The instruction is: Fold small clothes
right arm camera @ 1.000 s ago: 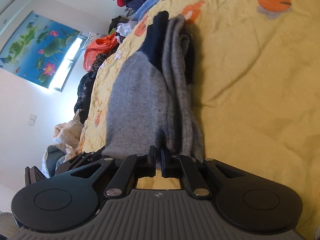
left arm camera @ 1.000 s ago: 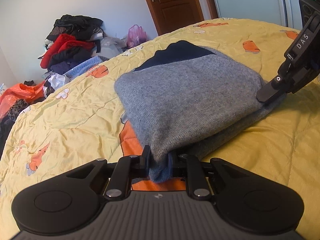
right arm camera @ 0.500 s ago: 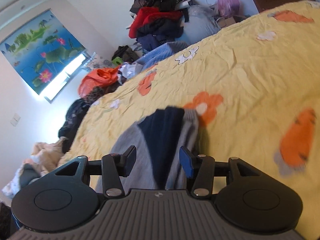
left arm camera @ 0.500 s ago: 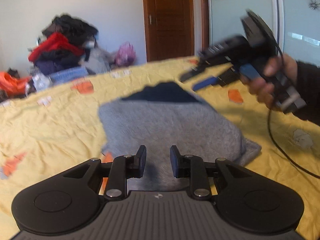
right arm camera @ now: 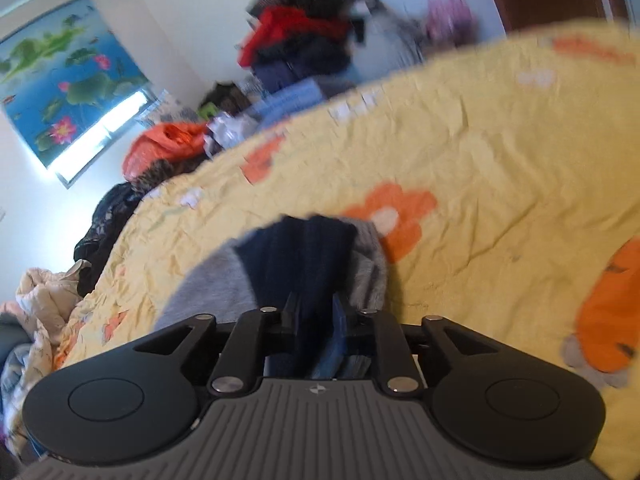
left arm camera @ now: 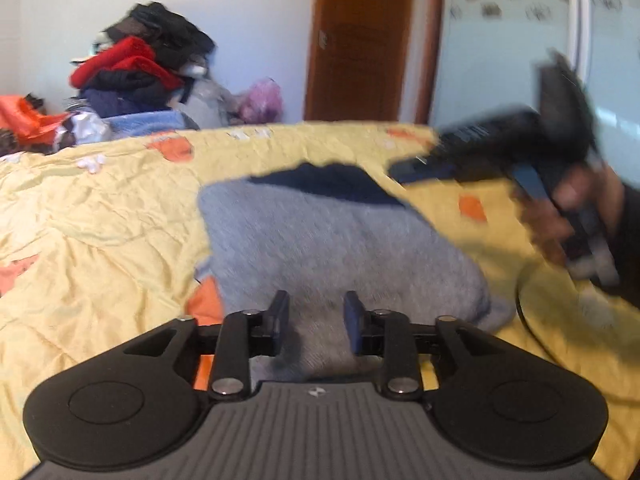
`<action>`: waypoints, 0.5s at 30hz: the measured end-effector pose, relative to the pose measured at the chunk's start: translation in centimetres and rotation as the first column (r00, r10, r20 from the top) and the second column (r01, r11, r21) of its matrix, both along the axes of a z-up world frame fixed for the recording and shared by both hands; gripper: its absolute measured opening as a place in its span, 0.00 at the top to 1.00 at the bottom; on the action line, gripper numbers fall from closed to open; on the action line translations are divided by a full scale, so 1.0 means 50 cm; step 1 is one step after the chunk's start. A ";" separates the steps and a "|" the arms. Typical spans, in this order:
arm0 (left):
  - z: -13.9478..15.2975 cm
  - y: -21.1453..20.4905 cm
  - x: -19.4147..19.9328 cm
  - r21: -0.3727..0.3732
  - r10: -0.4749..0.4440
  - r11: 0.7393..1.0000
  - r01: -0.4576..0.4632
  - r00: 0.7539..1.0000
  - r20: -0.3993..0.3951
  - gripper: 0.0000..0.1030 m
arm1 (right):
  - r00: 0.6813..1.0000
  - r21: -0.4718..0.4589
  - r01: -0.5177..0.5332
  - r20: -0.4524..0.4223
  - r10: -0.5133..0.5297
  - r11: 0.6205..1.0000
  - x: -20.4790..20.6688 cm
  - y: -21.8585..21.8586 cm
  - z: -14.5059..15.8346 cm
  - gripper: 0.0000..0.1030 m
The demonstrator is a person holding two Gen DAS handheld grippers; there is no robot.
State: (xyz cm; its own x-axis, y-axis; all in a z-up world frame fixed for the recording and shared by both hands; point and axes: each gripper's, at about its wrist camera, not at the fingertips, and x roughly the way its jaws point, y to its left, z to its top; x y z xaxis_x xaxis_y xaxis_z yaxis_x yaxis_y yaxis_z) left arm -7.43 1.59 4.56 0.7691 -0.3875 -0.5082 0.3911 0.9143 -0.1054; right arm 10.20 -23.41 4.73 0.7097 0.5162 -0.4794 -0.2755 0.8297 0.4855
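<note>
- No words, numbers or brand names can be read — both views are blurred.
- Only a small pale emblem (left arm camera: 316, 391) — no letters — on the left claw's ribbed grey housing.

You face white walls (left arm camera: 248, 20), a brown wooden door (left arm camera: 360, 40), a lotus-print blind (right arm camera: 68, 92) over a bright window, and piled clothes (left arm camera: 136, 72) beyond the yellow bedspread (left arm camera: 100, 220)

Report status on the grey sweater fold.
Left gripper just opening, nothing gripped. Right gripper up off the bed, fingers just closing, empty. Grey sweater lies folded. Nothing in the way.
</note>
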 end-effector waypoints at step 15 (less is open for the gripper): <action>-0.066 0.080 0.135 -0.362 0.006 0.910 -0.205 0.877 -0.481 0.82 | 0.939 0.129 -0.142 -0.295 0.175 0.981 -0.081 0.013 -0.084 0.41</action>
